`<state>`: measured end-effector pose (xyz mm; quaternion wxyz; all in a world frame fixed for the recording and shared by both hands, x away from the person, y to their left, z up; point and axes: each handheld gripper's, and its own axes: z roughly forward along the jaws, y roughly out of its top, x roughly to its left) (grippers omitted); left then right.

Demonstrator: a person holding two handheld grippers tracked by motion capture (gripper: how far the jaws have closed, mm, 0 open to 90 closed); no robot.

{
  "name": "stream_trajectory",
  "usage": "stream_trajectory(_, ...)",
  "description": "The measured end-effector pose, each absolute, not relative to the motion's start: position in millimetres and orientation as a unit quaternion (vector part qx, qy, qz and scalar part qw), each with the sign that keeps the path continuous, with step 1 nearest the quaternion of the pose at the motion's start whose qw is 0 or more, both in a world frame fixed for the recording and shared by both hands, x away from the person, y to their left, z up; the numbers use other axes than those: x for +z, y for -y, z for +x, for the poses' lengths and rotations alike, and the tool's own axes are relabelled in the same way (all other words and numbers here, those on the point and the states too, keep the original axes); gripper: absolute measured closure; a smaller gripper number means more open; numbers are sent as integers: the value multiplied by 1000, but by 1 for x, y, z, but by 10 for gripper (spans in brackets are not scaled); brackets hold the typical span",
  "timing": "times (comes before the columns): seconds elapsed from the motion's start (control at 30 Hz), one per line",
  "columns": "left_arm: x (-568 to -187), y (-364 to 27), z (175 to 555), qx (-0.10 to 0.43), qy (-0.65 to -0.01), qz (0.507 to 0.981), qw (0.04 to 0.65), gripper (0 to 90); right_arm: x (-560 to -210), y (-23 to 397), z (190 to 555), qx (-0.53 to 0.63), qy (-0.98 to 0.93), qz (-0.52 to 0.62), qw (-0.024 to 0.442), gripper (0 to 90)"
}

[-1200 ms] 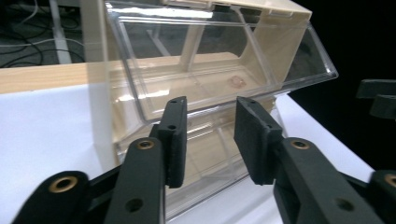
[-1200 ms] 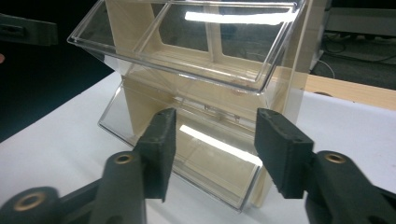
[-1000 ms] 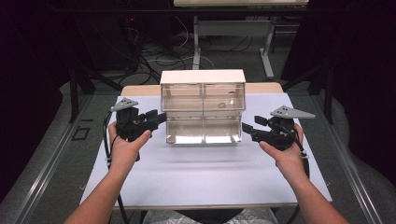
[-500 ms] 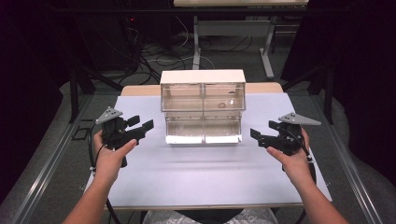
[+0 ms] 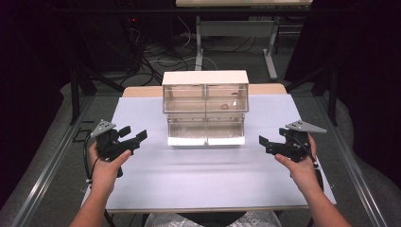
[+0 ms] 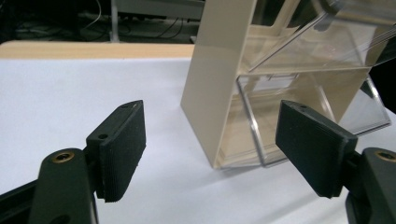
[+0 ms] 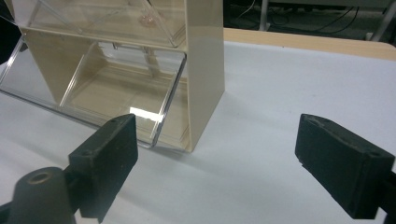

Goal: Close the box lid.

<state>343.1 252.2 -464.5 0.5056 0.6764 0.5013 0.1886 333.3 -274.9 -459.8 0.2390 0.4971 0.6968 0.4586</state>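
Observation:
A cream cabinet [image 5: 205, 77] with clear tilt-out bins stands at the middle of the white table [image 5: 208, 179]. Its two lower bins [image 5: 206, 131] are tipped outward. A small reddish thing [image 5: 226, 106] lies in the upper right bin. My left gripper [image 5: 134, 134] hovers left of the cabinet, apart from it. Its jaws have just been opening and nothing is between them. My right gripper [image 5: 265, 144] hovers on the cabinet's right side; its jaws have also just been opening on nothing. The left gripper [image 6: 212, 112] looks at the cabinet's left side [image 6: 215, 79]. The right gripper [image 7: 219, 123] faces the right side [image 7: 204, 70].
The table's wooden far edge [image 5: 142, 91] shows behind the white sheet. Metal rails [image 5: 47, 165] run along both sides of the table. A desk frame and cables [image 5: 198, 42] lie on the dark floor beyond.
Both hands have drawn away from the cabinet's sides, outward and towards the table's near edge, and sunk lower. Both pairs of jaws have spread wider.

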Motion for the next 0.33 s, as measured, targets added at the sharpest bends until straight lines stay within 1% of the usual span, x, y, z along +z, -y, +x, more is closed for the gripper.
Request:
stream_trajectory(0.1,-473,-255,343,186,-504,679,500,185,-464,277,333,454,-698,499,238,92)
stream_trajectory(0.27,-485,-258,342,183,-505,685,493,159,-472,279,334,454,-695,505,234,78)
stream_trajectory(0.33,-490,-259,343,182,-504,693,482,153,-477,278,335,452,-696,505,237,74)
